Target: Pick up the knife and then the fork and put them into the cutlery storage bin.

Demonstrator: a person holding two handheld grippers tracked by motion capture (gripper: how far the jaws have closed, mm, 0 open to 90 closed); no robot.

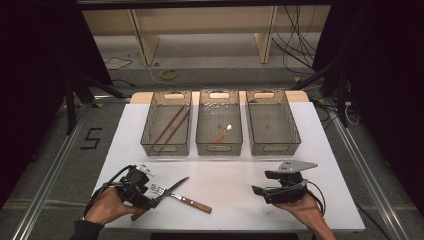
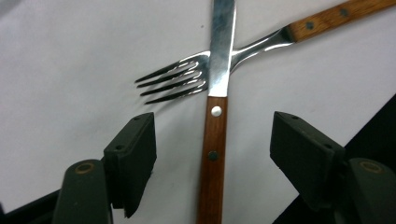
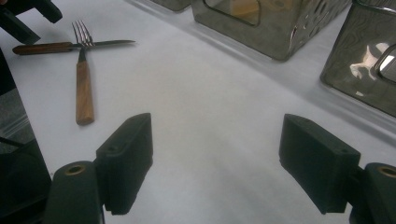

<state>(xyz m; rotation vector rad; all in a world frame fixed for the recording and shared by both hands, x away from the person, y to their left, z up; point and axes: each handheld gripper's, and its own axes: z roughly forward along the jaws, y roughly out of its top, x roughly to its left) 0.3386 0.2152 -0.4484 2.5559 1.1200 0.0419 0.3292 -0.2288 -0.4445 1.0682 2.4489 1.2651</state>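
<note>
Near the front left corner of the white worktop (image 1: 300,210), the left gripper (image 2: 212,154) is held with its jaws spread wide on either side of the wooden handle of a knife (image 2: 215,116), neither pad touching it, so nothing is grasped. The knife is seen lying across the neck of a fork (image 2: 196,74), blade over the metal just behind the tines, the fork's wooden handle running off toward the front edge. Because the two pieces are crossed, the fork could be dragged or flipped if the knife were lifted at a slant, and the fork could be pinched along with it if the jaws were closed too far up the handle. The thin, rounded handle could also be rolled out of the pads under an off-centre squeeze. Toward the front right corner, the right gripper (image 3: 217,163) is kept released over bare worktop. Along the far edge three mesh baskets (image 1: 220,127) are set in a row; a drop into the wrong one is a further risk.
</note>
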